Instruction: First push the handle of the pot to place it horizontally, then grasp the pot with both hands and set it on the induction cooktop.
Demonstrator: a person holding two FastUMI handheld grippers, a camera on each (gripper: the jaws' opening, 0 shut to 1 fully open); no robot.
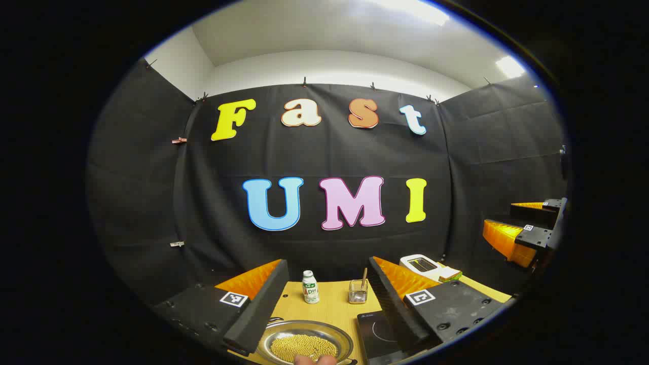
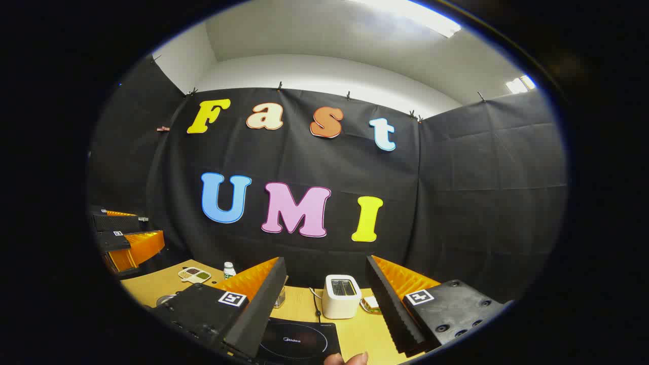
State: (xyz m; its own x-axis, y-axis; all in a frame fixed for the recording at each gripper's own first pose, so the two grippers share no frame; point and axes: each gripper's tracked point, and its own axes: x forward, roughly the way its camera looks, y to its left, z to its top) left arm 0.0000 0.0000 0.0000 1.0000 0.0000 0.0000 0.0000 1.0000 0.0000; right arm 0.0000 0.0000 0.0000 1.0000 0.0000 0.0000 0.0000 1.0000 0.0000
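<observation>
The pot (image 1: 304, 345) is a shallow steel pan holding yellow beans, low in the left gripper view between my left fingers. The black induction cooktop (image 1: 376, 332) lies just to its right on the wooden table (image 1: 332, 309). My left gripper (image 1: 327, 263) hangs above them, open and holding nothing. In the right gripper view the cooktop (image 2: 299, 339) lies under my right gripper (image 2: 325, 261), which is open and also holds nothing. The pot's rim (image 2: 165, 299) peeks out at the left. I cannot make out the pot's handle.
A small bottle (image 1: 310, 287) and a wire holder (image 1: 358, 292) stand behind the pot. A white toaster (image 2: 342, 296) sits behind the cooktop, with a small item (image 2: 371, 303) beside it. A little dish (image 2: 193, 274) lies at the table's far left. A fingertip (image 2: 350, 359) shows at the bottom edge.
</observation>
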